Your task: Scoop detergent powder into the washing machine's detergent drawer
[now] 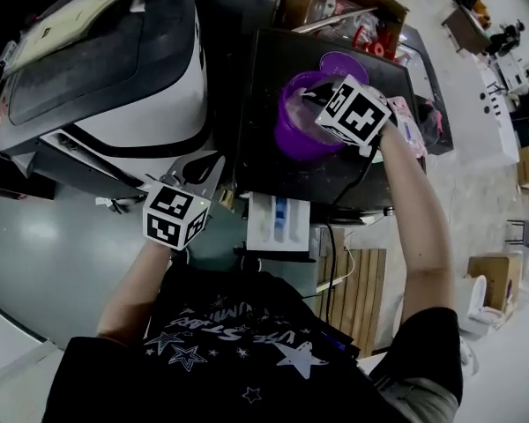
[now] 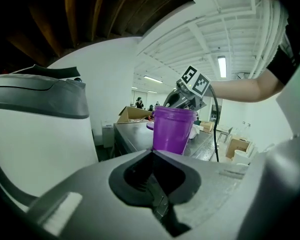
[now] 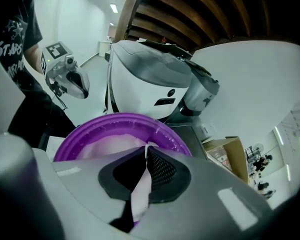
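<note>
The step in hand is the scooping itself. The right claw [image 1: 324, 113] points down into the mouth of the purple tub [image 1: 291, 137], which stands on the dark tabletop [image 1: 269, 69]. In the right gripper view its jaws are pressed together on a thin pale strip, which I take for the handle of the scoop [image 3: 141, 194]. The strip runs from between the jaws down toward the pale powder [image 3: 102, 146] just below the tips. The bowl of the scoop is hidden, so I cannot tell whether it is loaded yet.

The left claw [image 1: 198, 171] hangs well to the left of the tub and lower in the head view. Its jaws are closed with nothing between them, so it plays no part just now.

The drawer [image 1: 278, 221] seems to be the white tray with blue inside, which juts out under the near edge of the tabletop. It lies between the two claws, below the right one and just right of the left.

The next move likely calls for a dip and a level lift clear of the rim. After that, a steady carry toward the person to the drawer, and a tilt only once the scoop is above a compartment. A jolt on the rim would probably spill powder on the tabletop.
</note>
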`<state>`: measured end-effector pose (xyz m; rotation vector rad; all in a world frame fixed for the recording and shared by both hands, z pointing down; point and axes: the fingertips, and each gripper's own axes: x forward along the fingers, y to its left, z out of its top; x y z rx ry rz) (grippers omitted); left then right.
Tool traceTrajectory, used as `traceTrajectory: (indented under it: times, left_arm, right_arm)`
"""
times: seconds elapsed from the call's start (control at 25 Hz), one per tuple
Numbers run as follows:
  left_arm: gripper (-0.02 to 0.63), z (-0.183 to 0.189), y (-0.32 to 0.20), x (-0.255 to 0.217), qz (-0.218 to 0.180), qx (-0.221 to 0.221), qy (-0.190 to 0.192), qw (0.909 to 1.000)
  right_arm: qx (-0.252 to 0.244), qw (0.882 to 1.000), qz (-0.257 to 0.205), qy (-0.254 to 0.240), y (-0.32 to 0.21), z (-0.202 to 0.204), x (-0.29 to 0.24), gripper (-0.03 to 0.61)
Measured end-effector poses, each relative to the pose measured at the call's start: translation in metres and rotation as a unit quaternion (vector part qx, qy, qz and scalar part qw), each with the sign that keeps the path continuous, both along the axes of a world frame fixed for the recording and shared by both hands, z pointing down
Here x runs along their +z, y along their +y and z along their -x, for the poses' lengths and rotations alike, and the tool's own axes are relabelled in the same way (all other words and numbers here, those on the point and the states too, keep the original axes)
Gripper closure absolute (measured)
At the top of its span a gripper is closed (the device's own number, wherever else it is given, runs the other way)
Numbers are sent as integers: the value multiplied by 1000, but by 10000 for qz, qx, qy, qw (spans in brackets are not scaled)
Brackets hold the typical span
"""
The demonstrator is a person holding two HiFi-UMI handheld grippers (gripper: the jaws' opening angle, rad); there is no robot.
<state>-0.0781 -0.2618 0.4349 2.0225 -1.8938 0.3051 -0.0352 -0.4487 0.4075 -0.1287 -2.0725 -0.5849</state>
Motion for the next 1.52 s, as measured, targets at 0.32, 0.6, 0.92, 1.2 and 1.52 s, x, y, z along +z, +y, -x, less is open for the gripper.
traceTrajectory:
  times: [0.32, 0.6, 0.92, 1.2, 1.52]
  left_arm:
    - [614, 0, 9, 3, 56, -259, 2, 9996]
    - [614, -3, 13, 2, 51, -330, -11, 9994]
    - [614, -3, 19, 2, 36, -365, -8, 9993]
    - [614, -2, 24, 2, 19, -383, -24, 9993]
    - [614, -5, 26, 2, 14, -372, -30, 9993]
  right_arm:
    - [-584, 9967, 273, 483, 12, 4, 9, 543]
    - [-854, 9909, 756, 713, 27, 2, 15, 543]
    - [-813, 9852, 1253, 845, 39, -2, 15, 543]
    - [-683, 9784, 1683, 989, 48, -7, 16, 543]
    - [-427, 9710, 2131, 998, 50, -12, 10, 543]
